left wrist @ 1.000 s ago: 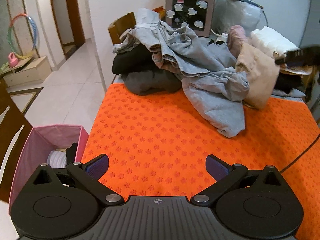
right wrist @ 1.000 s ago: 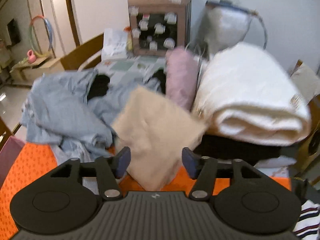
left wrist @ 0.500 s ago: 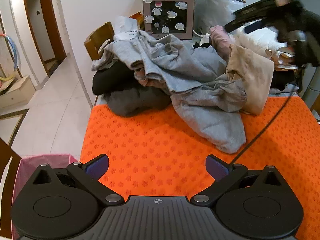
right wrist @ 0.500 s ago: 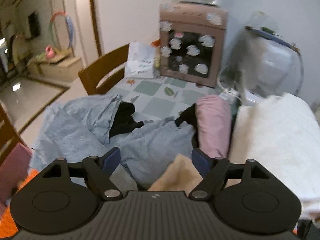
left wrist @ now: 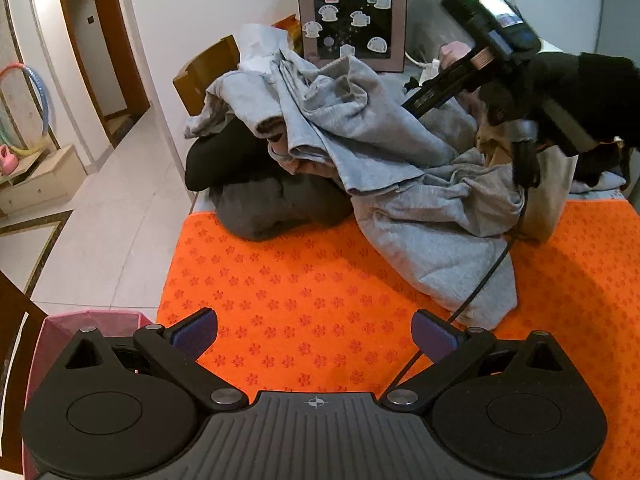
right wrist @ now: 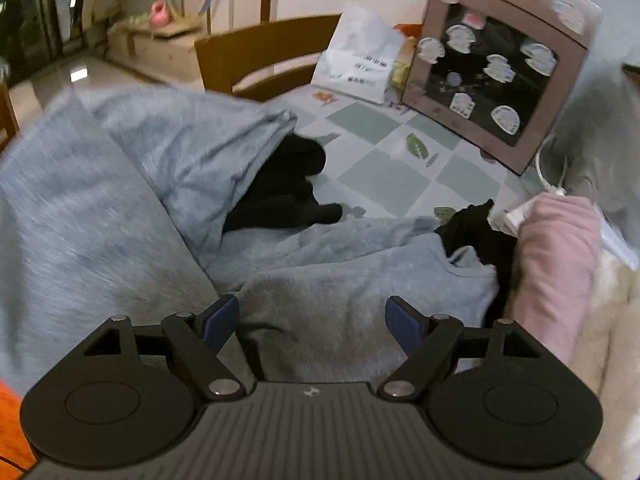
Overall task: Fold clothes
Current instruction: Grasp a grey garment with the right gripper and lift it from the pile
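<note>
Right gripper [right wrist: 312, 320], spread wide, angles down over grey garment [right wrist: 340, 280]; left gripper [left wrist: 314, 330] also spread, empty.

Behind the table I note a wooden chair [left wrist: 208, 68] and a pink sticker-covered appliance [left wrist: 352, 16]. A pink bin [left wrist: 48, 332] stands on the floor; a hoop [left wrist: 24, 108] leans far left.
</note>
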